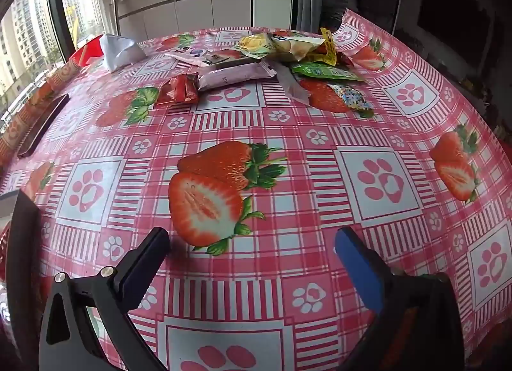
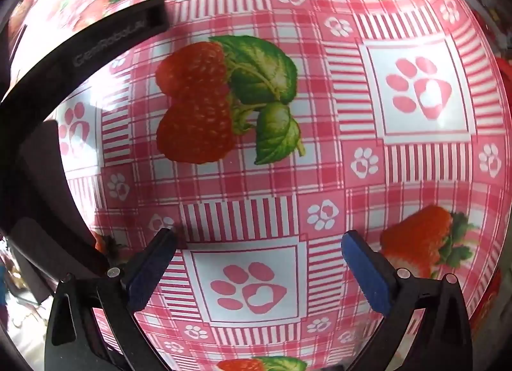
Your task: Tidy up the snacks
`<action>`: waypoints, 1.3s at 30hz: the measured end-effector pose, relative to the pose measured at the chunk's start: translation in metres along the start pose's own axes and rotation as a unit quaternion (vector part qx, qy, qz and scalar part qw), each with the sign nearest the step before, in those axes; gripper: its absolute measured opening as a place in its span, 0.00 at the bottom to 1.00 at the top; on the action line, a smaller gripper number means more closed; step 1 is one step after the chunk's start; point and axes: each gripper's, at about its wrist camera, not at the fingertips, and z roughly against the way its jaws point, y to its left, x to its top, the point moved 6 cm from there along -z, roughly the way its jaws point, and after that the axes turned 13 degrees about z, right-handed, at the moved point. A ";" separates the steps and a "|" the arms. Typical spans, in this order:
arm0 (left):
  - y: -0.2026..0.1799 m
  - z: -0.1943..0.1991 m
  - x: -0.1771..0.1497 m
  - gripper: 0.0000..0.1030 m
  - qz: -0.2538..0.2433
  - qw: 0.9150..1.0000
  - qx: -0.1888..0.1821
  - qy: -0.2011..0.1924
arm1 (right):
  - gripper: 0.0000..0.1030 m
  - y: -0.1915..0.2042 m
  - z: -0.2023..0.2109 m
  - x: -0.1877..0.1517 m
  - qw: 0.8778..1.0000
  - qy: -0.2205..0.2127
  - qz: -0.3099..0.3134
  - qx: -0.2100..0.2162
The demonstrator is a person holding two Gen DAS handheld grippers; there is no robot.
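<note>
A heap of snack packets lies at the table's far side in the left wrist view: small red packets (image 1: 179, 91), a pink packet (image 1: 235, 75), yellow-and-white packets (image 1: 275, 46), a green packet (image 1: 323, 71) and a blue flowery one (image 1: 352, 99). My left gripper (image 1: 252, 243) is open over a printed strawberry, well short of the heap, with nothing between its fingers. The right wrist view looks straight down on bare tablecloth (image 2: 320, 163). My right gripper (image 2: 258, 241) is open there and holds nothing. No snack shows in that view.
A crumpled white bag (image 1: 118, 51) and a flat black slab (image 1: 43, 124) lie at the far left of the table. A black curved bar with lettering (image 2: 108, 41) crosses the right wrist view's upper left. Cabinets (image 1: 192, 12) and a window stand behind the table.
</note>
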 end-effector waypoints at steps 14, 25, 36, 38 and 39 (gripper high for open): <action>0.000 0.000 0.000 1.00 0.000 1.000 0.001 0.001 | 1.00 0.002 -0.014 0.003 1.000 0.014 -0.024 -0.002; 0.000 -0.001 0.001 1.00 0.000 1.000 0.000 0.001 | 1.00 -0.004 -0.017 0.004 0.999 0.012 -0.028 0.014; 0.000 -0.001 0.000 1.00 0.000 1.000 0.000 0.001 | 1.00 0.003 -0.018 -0.001 0.999 0.004 -0.048 0.011; 0.000 -0.001 0.000 1.00 0.000 1.000 0.000 0.001 | 1.00 0.003 -0.017 0.002 0.999 0.003 -0.046 0.008; 0.000 -0.001 0.001 1.00 0.000 1.000 0.000 0.001 | 1.00 0.002 -0.017 0.003 0.999 0.002 -0.047 0.008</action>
